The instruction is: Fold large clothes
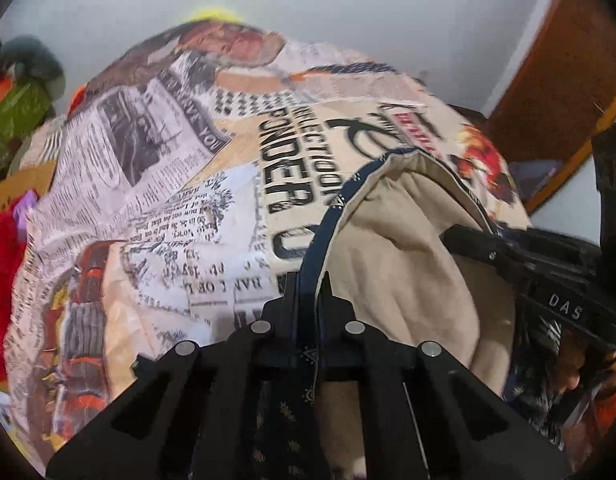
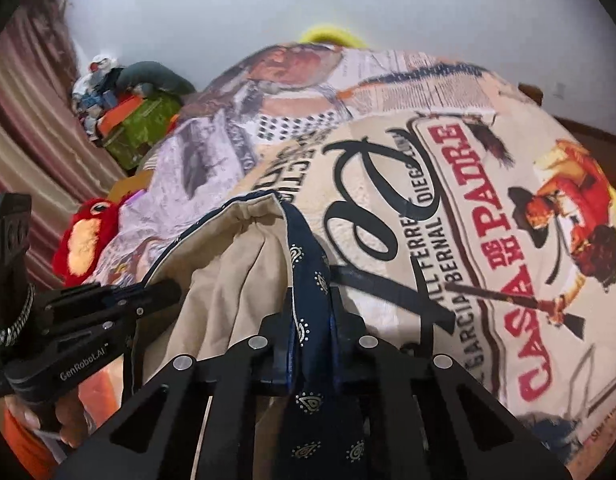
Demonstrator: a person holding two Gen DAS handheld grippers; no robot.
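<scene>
Between your two grippers the navy hem (image 1: 308, 280) of the garment (image 1: 396, 248) runs side to side; left gripper (image 1: 308, 284) and right gripper (image 2: 310, 300) are both clenched on it, cloth draped over the printed bedspread (image 2: 448, 200)

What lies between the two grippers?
Beige lining of the navy patterned garment spans between left gripper and right gripper; both views show it.
</scene>
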